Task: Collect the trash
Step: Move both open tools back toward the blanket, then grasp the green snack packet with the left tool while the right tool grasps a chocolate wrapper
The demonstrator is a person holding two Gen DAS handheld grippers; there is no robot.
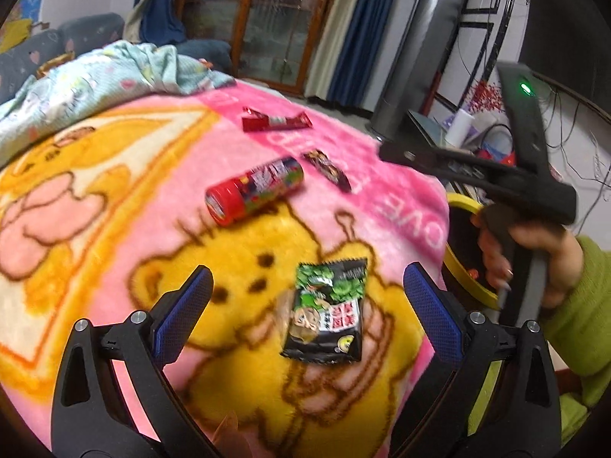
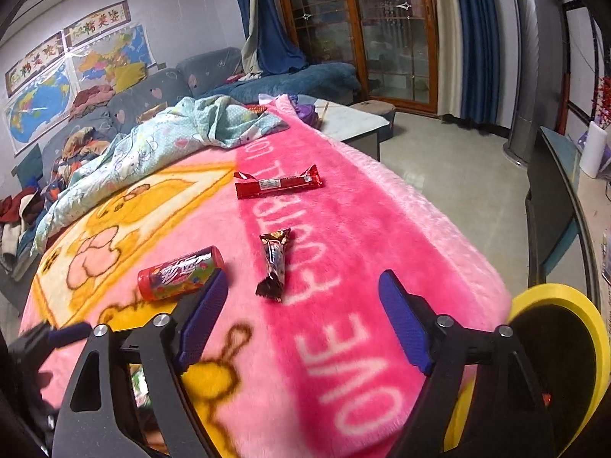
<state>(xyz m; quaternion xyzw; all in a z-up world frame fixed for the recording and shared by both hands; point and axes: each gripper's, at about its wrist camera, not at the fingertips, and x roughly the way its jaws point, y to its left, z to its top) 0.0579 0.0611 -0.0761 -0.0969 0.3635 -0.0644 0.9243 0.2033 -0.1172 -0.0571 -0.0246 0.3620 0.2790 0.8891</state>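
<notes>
Fluffy pink blanket (image 1: 343, 122); crinkly green-black packet (image 1: 326, 315) between left claw (image 1: 309, 309), spread; right claw (image 2: 305, 316) spread, empty.

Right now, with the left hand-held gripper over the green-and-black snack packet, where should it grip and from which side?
Grip the green-and-black snack packet across its narrow width, mid-body, coming down from above. It lies flat on the pink blanket, long axis running away from the open left hand-held gripper, whose pads already flank its side edges.

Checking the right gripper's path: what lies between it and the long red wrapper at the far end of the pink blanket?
In the right wrist view, a dark brown candy wrapper lies between the right gripper and the long red wrapper.
</notes>
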